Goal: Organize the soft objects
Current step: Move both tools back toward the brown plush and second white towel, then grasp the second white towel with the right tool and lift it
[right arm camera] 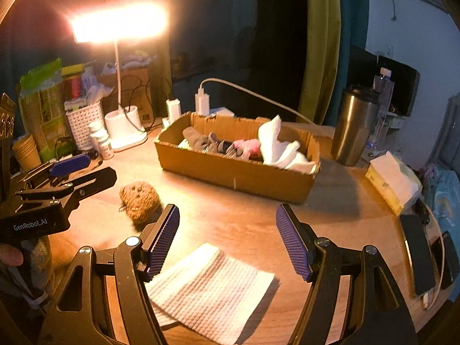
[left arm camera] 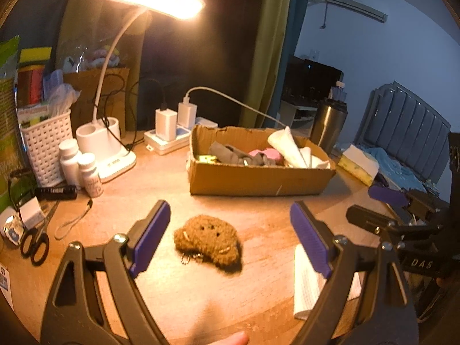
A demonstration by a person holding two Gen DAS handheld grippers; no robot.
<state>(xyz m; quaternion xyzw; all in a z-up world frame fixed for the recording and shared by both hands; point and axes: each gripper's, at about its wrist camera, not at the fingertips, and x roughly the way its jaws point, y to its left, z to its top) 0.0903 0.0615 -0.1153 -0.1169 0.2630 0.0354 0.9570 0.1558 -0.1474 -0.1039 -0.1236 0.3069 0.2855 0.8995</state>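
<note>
The left gripper (left arm camera: 230, 230) hangs spread wide, empty, the fuzzy brown round plush toy (left arm camera: 207, 241) lying on the wooden table (left arm camera: 258, 210) between its fingers. The right gripper (right arm camera: 227, 238), likewise spread, hovers over a folded white ribbed cloth (right arm camera: 210, 290). Beyond sits an open cardboard box (right arm camera: 238, 172) of soft things.

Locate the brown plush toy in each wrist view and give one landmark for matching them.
Left wrist: brown plush toy lies low centre, between the open left gripper fingers.
Right wrist: brown plush toy sits left of centre, near the left finger.
Shared landmark: cardboard box behind it.
</note>
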